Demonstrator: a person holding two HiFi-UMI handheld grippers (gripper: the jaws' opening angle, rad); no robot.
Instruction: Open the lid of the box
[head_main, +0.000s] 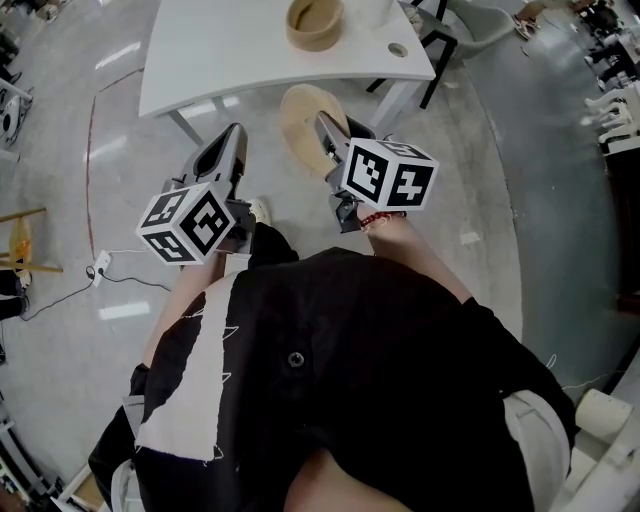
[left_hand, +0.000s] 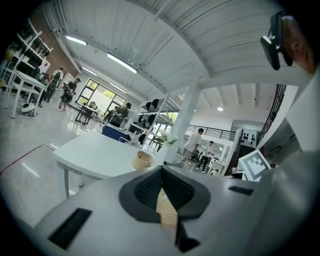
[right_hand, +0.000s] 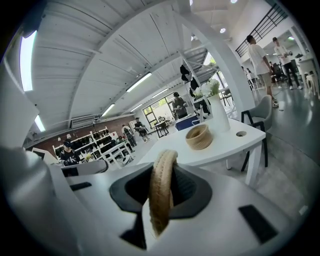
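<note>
The box is a round woven basket standing open on the white table; it also shows in the left gripper view and the right gripper view. Its woven lid hangs in the air in front of the table, held by its rim. My right gripper is shut on the lid, which stands edge-on between the jaws. My left gripper is beside it to the left, away from the lid. Its jaws meet at the tips, with a beige strip showing low in the gap.
A white vase stands on the table right of the box, near a round hole in the tabletop. A grey chair is behind the table's right corner. A cable and power strip lie on the floor at left. People and shelves are far off.
</note>
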